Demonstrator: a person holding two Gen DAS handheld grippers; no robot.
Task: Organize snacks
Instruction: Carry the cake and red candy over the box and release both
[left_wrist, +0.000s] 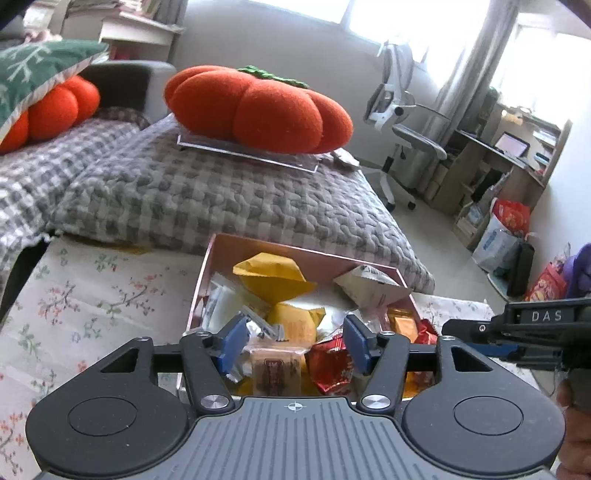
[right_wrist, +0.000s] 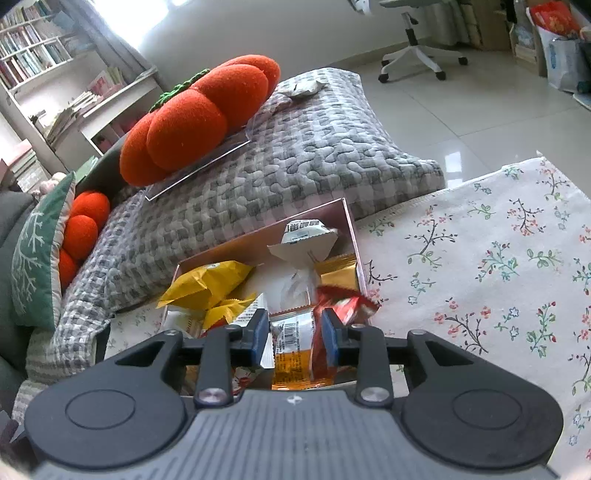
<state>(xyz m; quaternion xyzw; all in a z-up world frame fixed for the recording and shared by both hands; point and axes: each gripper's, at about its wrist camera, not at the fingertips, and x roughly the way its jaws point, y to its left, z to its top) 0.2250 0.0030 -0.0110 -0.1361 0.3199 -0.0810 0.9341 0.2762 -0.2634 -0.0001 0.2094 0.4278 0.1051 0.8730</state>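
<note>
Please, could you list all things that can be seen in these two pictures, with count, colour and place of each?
box: one, pink, on the floral cloth, full of snacks
yellow packets: two, in the far part of the box
white packet: one, leaning in a far corner
red packet: one, at the near edge
floral cloth: one, white, under the box
pumpkin cushions: two, orange, on the grey checked blanket
green cushion: one, beside the smaller pumpkin
office chair: one, white, by the desk
left gripper: open, over the box
right gripper: open, over the box
</note>
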